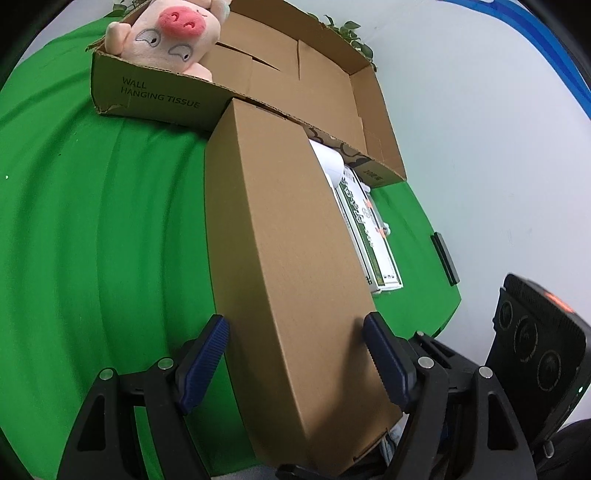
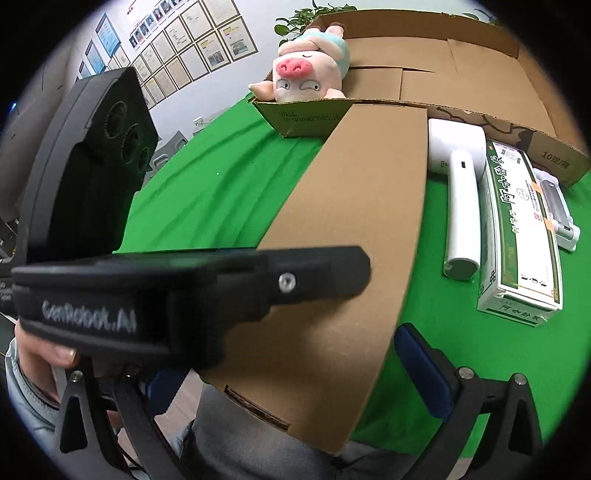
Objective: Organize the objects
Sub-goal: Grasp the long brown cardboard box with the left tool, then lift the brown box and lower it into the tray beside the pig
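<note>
A long flat brown cardboard box [image 1: 288,236] lies on the green cloth, its far end against a large open carton [image 1: 332,96]. My left gripper [image 1: 295,354] straddles the box's near end; both blue pads touch its sides. The box also shows in the right wrist view [image 2: 354,229], where my right gripper [image 2: 291,373] is spread around its near end; only the right pad [image 2: 424,365] shows, apart from the box edge. A pink pig plush [image 1: 170,33] lies in the carton's left corner and also shows in the right wrist view [image 2: 306,77].
Right of the brown box lie a white handheld device [image 2: 461,206], a green-and-white box [image 2: 521,236] and a small white item [image 2: 557,210]. The left gripper's body [image 2: 110,177] fills the left of the right wrist view. The table edge [image 1: 443,317] is near on the right.
</note>
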The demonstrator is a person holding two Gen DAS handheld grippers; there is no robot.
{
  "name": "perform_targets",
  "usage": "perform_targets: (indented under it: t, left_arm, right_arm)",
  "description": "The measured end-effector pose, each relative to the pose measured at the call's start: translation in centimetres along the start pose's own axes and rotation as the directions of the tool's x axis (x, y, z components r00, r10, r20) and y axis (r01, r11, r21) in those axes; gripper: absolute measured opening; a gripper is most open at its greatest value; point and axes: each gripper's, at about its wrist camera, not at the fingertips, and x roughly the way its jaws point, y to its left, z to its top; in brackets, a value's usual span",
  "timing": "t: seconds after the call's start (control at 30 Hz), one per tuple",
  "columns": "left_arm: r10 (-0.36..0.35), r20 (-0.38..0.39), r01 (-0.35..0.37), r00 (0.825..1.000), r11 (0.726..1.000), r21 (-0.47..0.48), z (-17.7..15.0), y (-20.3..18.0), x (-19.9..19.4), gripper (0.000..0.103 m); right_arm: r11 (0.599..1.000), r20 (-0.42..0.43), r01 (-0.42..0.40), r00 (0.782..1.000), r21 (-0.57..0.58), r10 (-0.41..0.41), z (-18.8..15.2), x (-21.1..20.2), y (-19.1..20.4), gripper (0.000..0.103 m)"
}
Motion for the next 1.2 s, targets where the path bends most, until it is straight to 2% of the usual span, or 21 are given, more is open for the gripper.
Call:
perform_targets:
  t: [0.2,0.5,0.77,1.03,1.2]
  left_arm:
    - [0.018,-0.012,-0.018,1.0,0.999,0.034,-0.4,-1.1,0.0,0.072]
    - [0.068,0.063,-0.073,0.996,0.994,0.079,-2.4,-2.4,-1.2,0.07]
    - [0.076,0.156,-0.098,0.985,0.986,0.137,-0.7,-5.5,-4.1,0.07]
    - [0.069,0.152,-0.092,0.986,0.984,0.15,-1.2,-6.9,-3.9,0.07]
    - [0.061,0.206,-0.098,0.977,0.98,0.173,-0.1,-8.2,-6.0,0.07]
  right_arm:
    - [1.0,0.0,-0.005,1.0,-0.014,0.005,-0.3,-0.3,-0.3,0.101]
    - [0.999,0.058,-0.04,0.998,0.008,0.039,-1.4,-1.2,-0.2,0.1]
    - [0.998,0.17,-0.063,0.983,-0.021,0.066,0.8,-4.5,0.0,0.1]
    - [0.999,0.179,-0.049,0.983,-0.004,0.049,0.3,-5.0,0.0,0.1]
    - [0.998,0.237,-0.032,0.971,-0.047,0.043,1.8,-6.7,0.8,0.1]
